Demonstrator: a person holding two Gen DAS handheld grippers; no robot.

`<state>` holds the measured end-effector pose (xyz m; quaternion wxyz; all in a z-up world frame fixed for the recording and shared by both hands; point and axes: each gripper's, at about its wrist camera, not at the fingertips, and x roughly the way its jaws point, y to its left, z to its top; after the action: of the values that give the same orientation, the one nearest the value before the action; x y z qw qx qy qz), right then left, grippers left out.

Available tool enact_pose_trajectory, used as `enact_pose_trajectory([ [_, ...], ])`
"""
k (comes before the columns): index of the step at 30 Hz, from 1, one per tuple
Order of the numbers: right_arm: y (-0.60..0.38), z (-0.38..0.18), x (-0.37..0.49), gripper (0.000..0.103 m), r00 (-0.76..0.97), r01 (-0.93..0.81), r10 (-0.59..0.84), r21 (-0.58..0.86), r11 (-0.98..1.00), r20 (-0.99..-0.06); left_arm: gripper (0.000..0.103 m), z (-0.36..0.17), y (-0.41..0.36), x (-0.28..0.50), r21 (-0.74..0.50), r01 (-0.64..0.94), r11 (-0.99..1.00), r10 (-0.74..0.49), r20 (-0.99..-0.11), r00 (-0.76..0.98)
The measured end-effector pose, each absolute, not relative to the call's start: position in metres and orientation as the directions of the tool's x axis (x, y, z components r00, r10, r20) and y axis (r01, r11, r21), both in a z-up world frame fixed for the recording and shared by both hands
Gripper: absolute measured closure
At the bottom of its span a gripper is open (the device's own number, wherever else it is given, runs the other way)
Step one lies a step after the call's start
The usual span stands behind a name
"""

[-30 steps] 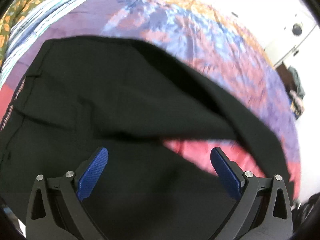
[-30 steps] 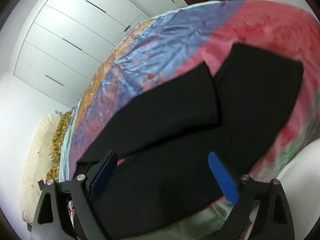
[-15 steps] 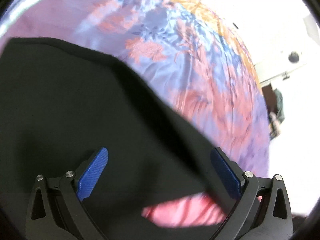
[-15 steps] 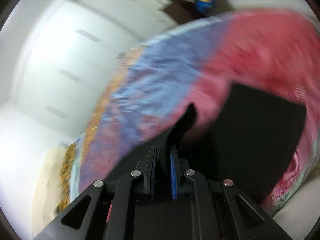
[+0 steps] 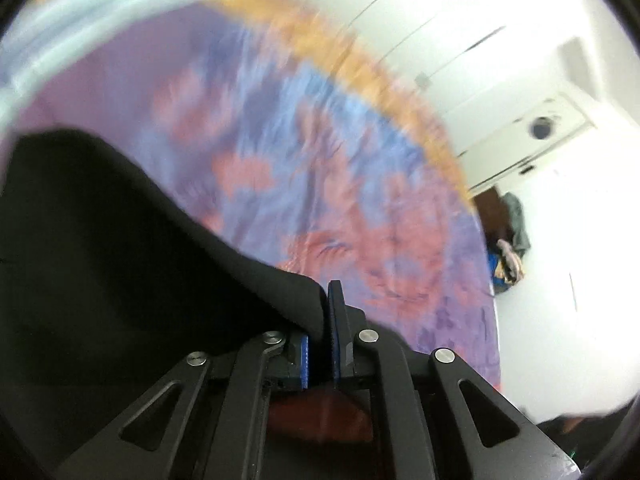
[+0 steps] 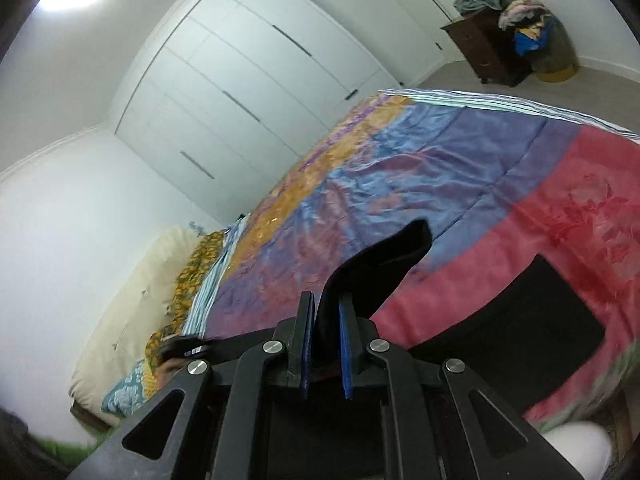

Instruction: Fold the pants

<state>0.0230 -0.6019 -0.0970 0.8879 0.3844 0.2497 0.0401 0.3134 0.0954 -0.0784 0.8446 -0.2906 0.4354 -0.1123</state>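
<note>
A home bedroom is shown. A bed [image 6: 460, 168] is covered with a patchwork spread of purple, blue, orange and red, with a cream pillow [image 6: 132, 300] at its head. White built-in wardrobes [image 6: 248, 92] are seen along the wall, and a dark wooden cabinet [image 6: 484, 52] piled with clothes is set in the corner.

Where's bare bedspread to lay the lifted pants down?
Free: the blue-purple bedspread between the wardrobe side and the black pants. Crowded: near edge, where both the left gripper and right gripper pinch fabric.
</note>
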Motion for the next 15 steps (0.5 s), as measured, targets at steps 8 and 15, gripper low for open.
enact_pose_trajectory([
  [8, -0.639, -0.113, 0.045, 0.091, 0.789, 0.175, 0.262, 0.611, 0.772, -0.556, 0.088, -0.148, 0.089, 0.109, -0.472, -0.236, 0.849, -0.302, -0.802, 0.516],
  [15, -0.671, -0.188, 0.026, 0.091, 0.61, 0.359, 0.195, 0.487, 0.797, -0.768, 0.092, -0.186, 0.062, 0.102, -0.447, -0.215, 0.868, -0.322, -0.837, 0.442],
])
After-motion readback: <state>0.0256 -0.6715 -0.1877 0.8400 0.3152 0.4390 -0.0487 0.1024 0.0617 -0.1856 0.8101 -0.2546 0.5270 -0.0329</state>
